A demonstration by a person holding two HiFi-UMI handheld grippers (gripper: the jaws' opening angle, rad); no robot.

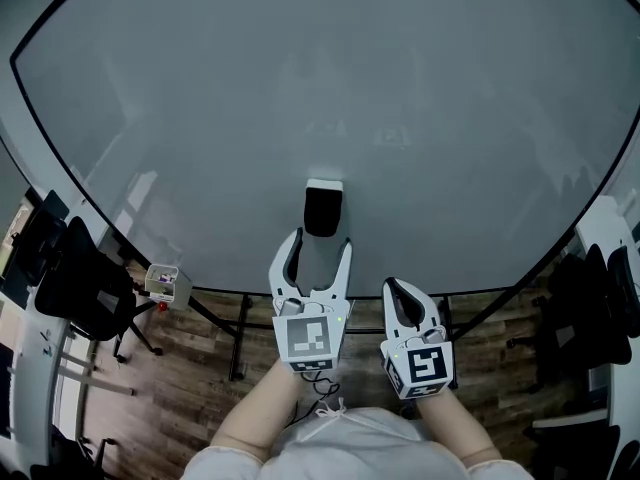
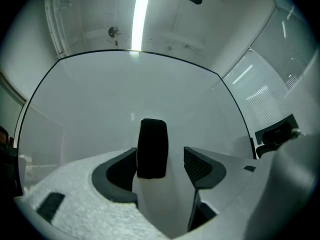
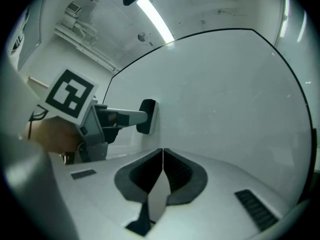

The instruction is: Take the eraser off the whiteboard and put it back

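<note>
A black-backed eraser (image 1: 323, 208) clings to the big whiteboard (image 1: 330, 88), low and near its middle. My left gripper (image 1: 319, 252) is open just below it, its two white fingers spread wider than the eraser. In the left gripper view the eraser (image 2: 152, 148) stands between the spread jaws of the left gripper (image 2: 161, 156), and neither pad presses on it. The right gripper view shows the eraser (image 3: 148, 116) flat against the board with the left gripper's fingers (image 3: 127, 117) reaching up to it. My right gripper (image 1: 394, 288) is shut and empty, to the right of the left one and short of the board; its jaws (image 3: 163, 152) meet.
The whiteboard's black frame and stand legs (image 1: 238, 343) rise from a wooden floor. A small white box (image 1: 165, 283) sits at the board's lower left edge. Black office chairs stand at the left (image 1: 80, 283) and the right (image 1: 590, 303).
</note>
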